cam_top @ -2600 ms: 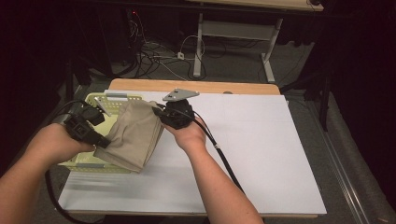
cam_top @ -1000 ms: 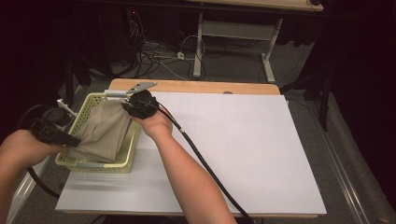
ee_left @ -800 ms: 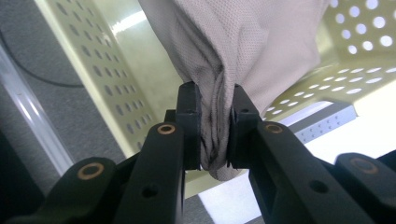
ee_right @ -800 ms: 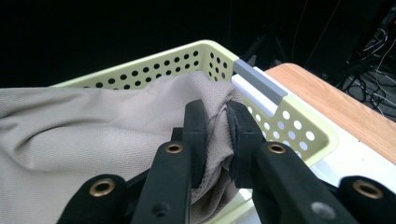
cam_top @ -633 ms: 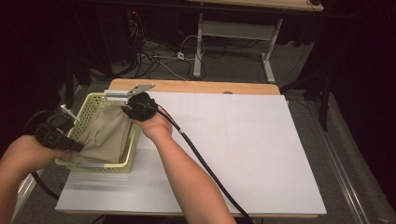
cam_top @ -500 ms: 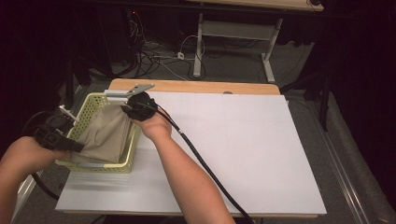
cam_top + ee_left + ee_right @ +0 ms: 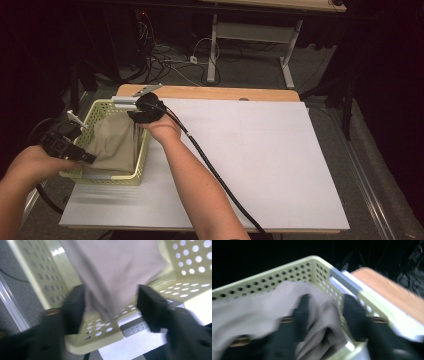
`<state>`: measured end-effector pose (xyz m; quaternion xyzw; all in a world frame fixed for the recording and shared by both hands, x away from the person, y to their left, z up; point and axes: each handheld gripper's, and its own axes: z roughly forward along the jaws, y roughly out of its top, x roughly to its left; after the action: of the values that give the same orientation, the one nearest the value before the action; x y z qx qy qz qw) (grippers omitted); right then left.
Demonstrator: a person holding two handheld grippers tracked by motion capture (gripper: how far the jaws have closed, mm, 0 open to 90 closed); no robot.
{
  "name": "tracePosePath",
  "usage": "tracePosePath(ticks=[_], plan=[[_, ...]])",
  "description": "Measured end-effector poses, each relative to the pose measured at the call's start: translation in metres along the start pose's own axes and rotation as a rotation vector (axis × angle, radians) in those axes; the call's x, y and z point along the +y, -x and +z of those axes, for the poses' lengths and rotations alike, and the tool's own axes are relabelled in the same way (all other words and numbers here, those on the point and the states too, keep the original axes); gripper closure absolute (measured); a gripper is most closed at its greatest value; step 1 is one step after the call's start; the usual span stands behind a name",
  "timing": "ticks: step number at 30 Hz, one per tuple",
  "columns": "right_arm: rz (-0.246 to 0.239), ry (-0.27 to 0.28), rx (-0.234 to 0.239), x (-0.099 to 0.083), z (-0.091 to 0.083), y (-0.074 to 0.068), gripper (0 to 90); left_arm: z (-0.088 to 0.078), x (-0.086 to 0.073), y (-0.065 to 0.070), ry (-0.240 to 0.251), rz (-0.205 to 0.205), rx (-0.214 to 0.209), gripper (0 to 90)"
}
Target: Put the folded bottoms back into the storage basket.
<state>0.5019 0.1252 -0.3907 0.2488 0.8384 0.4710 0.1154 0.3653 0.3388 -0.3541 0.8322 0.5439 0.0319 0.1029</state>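
- High view: a folded beige cloth (image 7: 114, 145) lies inside a pale yellow-green perforated plastic basket (image 7: 141, 159) at the left end of the white-covered table (image 7: 260, 160). The left gripper (image 7: 75, 150) sits at the basket's near left edge, at the cloth's near corner. The right gripper (image 7: 134, 114) is at the basket's far right corner, above the cloth's far edge. How wide either pair of jaws stands is too small to tell here.
- Left gripper view: the two black jaws stand apart, having just been opening. The cloth's corner hangs down between them; it lies against the left jaw's inner face and clear of the right one, so it isn't pinched. The basket's rim (image 7: 87, 340) runs under both jaws.
- Right gripper view: these jaws are also parted and have just been opening. A bunched fold of the cloth (image 7: 322, 322) sits between them, slack, with the right jaw close to the basket's holed wall (image 7: 322, 272).
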Motion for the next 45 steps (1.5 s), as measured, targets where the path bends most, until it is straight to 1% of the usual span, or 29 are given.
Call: tracePosePath(ticks=[1,2,3,4,5,6,7,9,11,12,13,14,15,16,17,19,21,22,24,28,30,31,33,36,39,40,45], plan=[[0.038,0.007,0.027,-0.003,-0.001,0.004,39.8,0.0,0.001,0.001,0.004,0.004,0.007,27.3],[0.045,0.02,0.027,-0.004,-0.002,0.004,34.2,0.001,0.002,0.003,0.001,0.014,0.017,22.7],[0.044,0.029,0.015,-0.005,-0.005,0.004,28.9,0.003,0.003,0.005,-0.008,0.012,0.017,15.8],[0.037,0.041,0.015,-0.006,-0.008,0.005,26.0,0.004,0.004,0.007,-0.019,0.015,0.014,10.4],[0.042,0.047,0.02,-0.008,-0.012,0.006,23.2,0.006,0.004,0.01,-0.031,0.026,0.015,7.3],[0.048,0.055,0.02,-0.009,-0.015,0.007,19.0,0.007,0.005,0.012,-0.041,0.025,0.014,3.0],[0.051,0.053,0.011,-0.011,-0.019,0.008,15.2,0.008,0.006,0.015,-0.044,0.027,0.015,0.3],[0.046,0.074,0.002,-0.014,-0.027,0.009,10.9,0.007,0.007,0.02,-0.041,0.034,0.016,0.0],[0.053,0.076,-0.007,-0.016,-0.034,0.01,1.9,0.004,0.009,0.023,-0.037,0.042,0.015,0.0],[0.051,0.082,-0.013,-0.018,-0.038,0.011,0.8,0.004,0.01,0.026,-0.038,0.045,0.007,0.0],[0.044,0.097,-0.029,-0.02,-0.043,0.011,0.8,0.004,0.011,0.028,-0.037,0.046,0.005,0.0],[0.043,0.1,-0.038,-0.022,-0.046,0.011,0.8,0.004,0.012,0.031,-0.036,0.048,0.004,0.0],[0.046,0.094,-0.039,-0.023,-0.049,0.011,0.8,0.004,0.013,0.034,-0.037,0.063,0.006,0.0],[0.045,0.1,-0.036,-0.026,-0.053,0.012,0.8,0.004,0.014,0.037,-0.039,0.068,0.006,0.0],[0.046,0.103,-0.04,-0.027,-0.056,0.012,0.8,0.006,0.015,0.041,-0.047,0.082,0.001,0.0],[0.037,0.089,-0.052,-0.032,-0.062,0.014,0.8,0.008,0.017,0.047,-0.053,0.097,0.001,0.0],[0.035,0.098,-0.062,-0.037,-0.068,0.014,0.8,0.011,0.02,0.053,-0.059,0.115,0.0,0.0],[0.038,0.096,-0.064,-0.04,-0.072,0.015,0.8,0.012,0.021,0.056,-0.061,0.119,-0.003,0.0],[0.034,0.113,-0.065,-0.047,-0.079,0.016,1.1,0.014,0.024,0.06,-0.071,0.129,-0.004,0.0],[0.038,0.107,-0.07,-0.062,-0.09,0.018,0.9,0.018,0.028,0.067,-0.079,0.143,-0.011,0.0],[0.04,0.106,-0.075,-0.069,-0.095,0.019,0.9,0.02,0.031,0.07,-0.083,0.149,-0.021,0.0],[0.046,0.104,-0.076,-0.073,-0.098,0.02,0.9,0.021,0.032,0.072,-0.083,0.152,-0.024,0.0],[0.041,0.102,-0.087,-0.08,-0.103,0.021,0.9,0.023,0.034,0.075,-0.078,0.153,-0.043,0.0],[0.048,0.098,-0.097,-0.091,-0.11,0.023,0.9,0.026,0.038,0.084,-0.073,0.171,-0.059,0.0],[0.052,0.091,-0.106,-0.1,-0.117,0.026,0.9,0.029,0.042,0.093,-0.069,0.188,-0.068,0.0],[0.045,0.089,-0.109,-0.103,-0.119,0.027,0.9,0.029,0.044,0.095,-0.067,0.192,-0.07,0.0],[0.063,0.081,-0.12,-0.115,-0.129,0.03,0.9,0.032,0.05,0.111,-0.057,0.228,-0.077,0.0]])
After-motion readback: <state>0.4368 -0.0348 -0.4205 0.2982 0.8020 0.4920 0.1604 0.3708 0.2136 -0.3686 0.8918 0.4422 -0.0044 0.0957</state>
